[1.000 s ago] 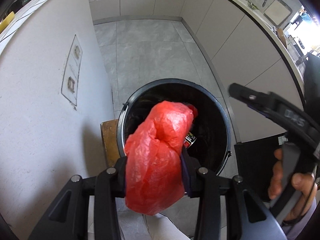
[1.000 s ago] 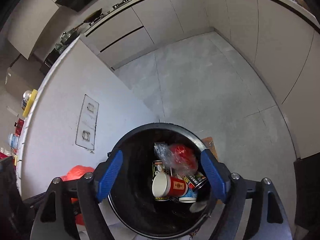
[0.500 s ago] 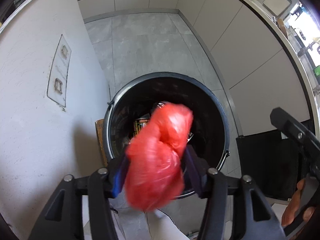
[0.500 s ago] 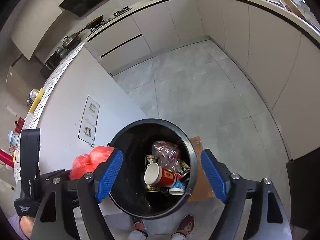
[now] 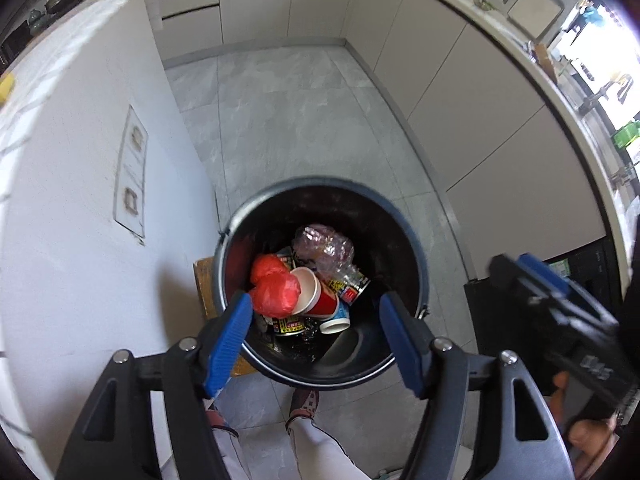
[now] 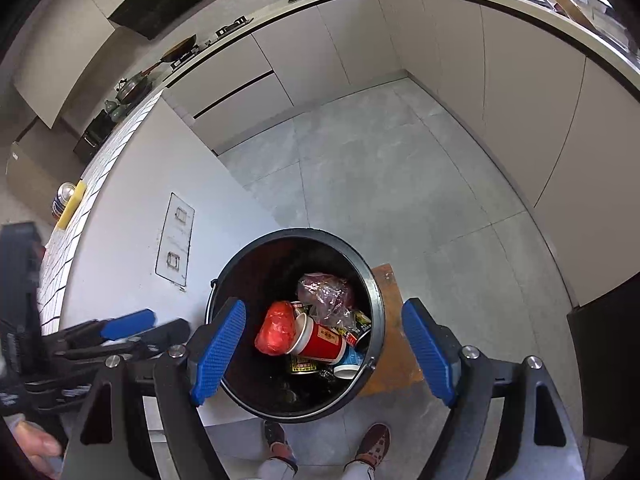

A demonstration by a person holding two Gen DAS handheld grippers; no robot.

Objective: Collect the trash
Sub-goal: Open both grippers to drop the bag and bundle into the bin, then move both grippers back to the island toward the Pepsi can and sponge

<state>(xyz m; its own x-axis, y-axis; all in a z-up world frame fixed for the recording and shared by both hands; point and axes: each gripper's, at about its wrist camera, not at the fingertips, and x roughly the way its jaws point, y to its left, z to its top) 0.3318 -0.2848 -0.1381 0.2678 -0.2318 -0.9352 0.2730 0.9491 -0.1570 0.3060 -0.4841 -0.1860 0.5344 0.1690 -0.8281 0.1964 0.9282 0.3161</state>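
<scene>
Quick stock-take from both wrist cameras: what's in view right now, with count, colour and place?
trash bin: one, black, on the grey floor beside the white island
red bag: one, in the bin, left of the cup
paper cup: one, red and white, lying on its side in the bin
clear plastic bag: one, crumpled, behind the cup
wooden board: one, brown, under the bin
shoes: two, dark red, below the bin
left gripper: blue jaws open, empty, having just opened
right gripper: blue jaws open, empty
</scene>
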